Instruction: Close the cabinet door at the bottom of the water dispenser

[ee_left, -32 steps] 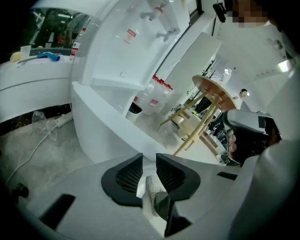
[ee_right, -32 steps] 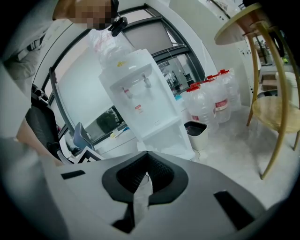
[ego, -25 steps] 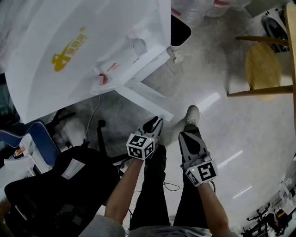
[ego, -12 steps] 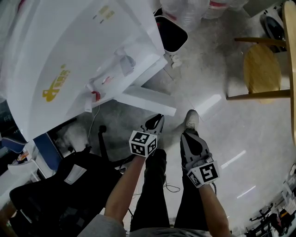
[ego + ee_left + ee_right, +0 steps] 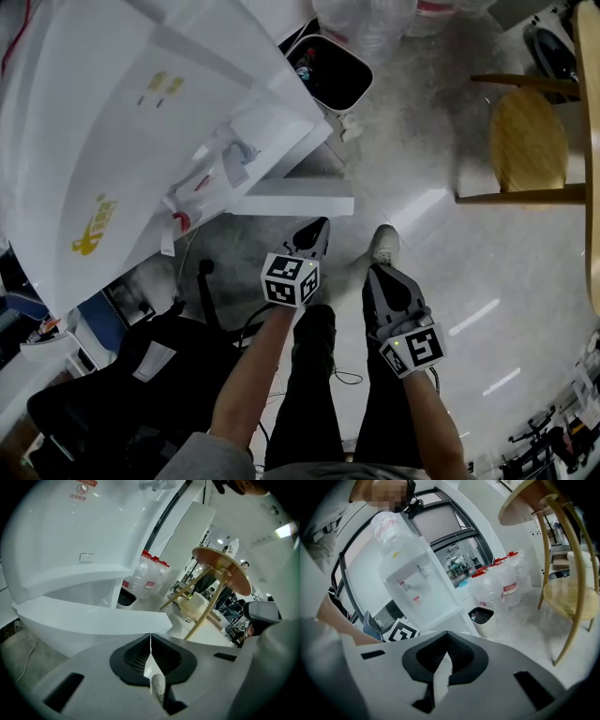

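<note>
Two grippers in view, each hand-held, low over the floor (image 5: 422,187) in front of the person's legs.

Item 1, left gripper (image 5: 316,229): I read the jaws as pressed tip to tip w/ nothing between them. It points at the base of the dispenser. Its marker cube (image 5: 291,279) faces up at the head cam.

Item 2, right gripper (image 5: 373,274): jaws likewise closed on each other, empty. It sits to the right of the left one and a bit further back, just beside the person's shoe (image 5: 384,246). It's well apart from the door.

Item 3, water dispenser (image 5: 131,112): white unit, upper left in head view. The right gripper view shows a bottle (image 5: 391,531) inverted on top.

Item 4, cabinet door (image 5: 292,198): at the dispenser's bottom, standing open, swung out from the body. In the left gripper view the open cavity shows behind it. The door's free edge lies just ahead of the left gripper's tips. I can't confirm contact from any view.

Surroundings:
- Waste bin (image 5: 335,70) w/ dark inside, on the floor at the dispenser's far side.
- Water jugs (image 5: 501,581) w/ red caps, grouped behind the bin.
- Round wooden table (image 5: 530,141), well apart to the right.
- Black chair (image 5: 141,375), lower left, near the left forearm.
</note>
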Demonstrator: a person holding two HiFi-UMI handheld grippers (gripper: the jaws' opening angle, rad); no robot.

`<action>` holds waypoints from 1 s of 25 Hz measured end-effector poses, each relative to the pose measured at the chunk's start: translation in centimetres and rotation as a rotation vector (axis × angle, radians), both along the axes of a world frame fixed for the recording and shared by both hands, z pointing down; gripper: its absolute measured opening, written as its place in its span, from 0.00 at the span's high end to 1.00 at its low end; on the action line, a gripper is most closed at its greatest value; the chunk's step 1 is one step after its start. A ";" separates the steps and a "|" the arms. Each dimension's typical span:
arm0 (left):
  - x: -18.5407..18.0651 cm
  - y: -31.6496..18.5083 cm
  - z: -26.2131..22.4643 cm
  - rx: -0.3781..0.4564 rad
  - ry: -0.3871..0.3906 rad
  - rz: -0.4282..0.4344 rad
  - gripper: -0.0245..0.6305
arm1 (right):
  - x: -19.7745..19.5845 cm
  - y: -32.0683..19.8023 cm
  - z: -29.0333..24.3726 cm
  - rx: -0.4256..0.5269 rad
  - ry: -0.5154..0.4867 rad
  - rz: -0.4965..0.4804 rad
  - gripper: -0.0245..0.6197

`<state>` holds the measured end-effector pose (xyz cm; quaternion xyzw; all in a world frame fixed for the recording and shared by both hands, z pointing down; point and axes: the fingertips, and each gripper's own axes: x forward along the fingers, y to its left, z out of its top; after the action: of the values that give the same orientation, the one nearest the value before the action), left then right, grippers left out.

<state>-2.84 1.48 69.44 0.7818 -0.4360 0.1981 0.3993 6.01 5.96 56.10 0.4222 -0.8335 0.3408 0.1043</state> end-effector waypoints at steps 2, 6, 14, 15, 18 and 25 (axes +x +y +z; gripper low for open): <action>0.1 -0.7 0.0 0.002 0.001 -0.009 0.94 | -0.1 -0.7 0.1 0.002 -0.001 0.006 0.95; 0.0 -1.7 0.0 -0.001 0.005 -0.025 0.94 | 0.0 -2.5 0.6 0.008 0.001 0.020 0.95; -0.3 -3.5 0.3 -0.018 0.015 -0.064 0.95 | 0.5 -6.2 1.7 0.007 0.004 0.051 0.95; -0.3 -3.7 0.3 -0.018 0.014 -0.067 0.95 | 0.4 -6.5 1.9 0.000 0.002 0.052 0.95; -0.5 -4.6 0.4 -0.021 0.011 -0.084 0.95 | 0.2 -7.4 2.2 -0.016 -0.014 0.061 0.95; -1.8 -6.5 1.0 -0.049 -0.001 -0.158 0.95 | -0.4 -8.9 2.5 -0.038 -0.047 0.062 0.95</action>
<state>-4.62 -5.03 70.45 0.7349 -0.4913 0.1771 0.4327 5.58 -2.92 58.56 0.4376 -0.8155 0.3697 0.0819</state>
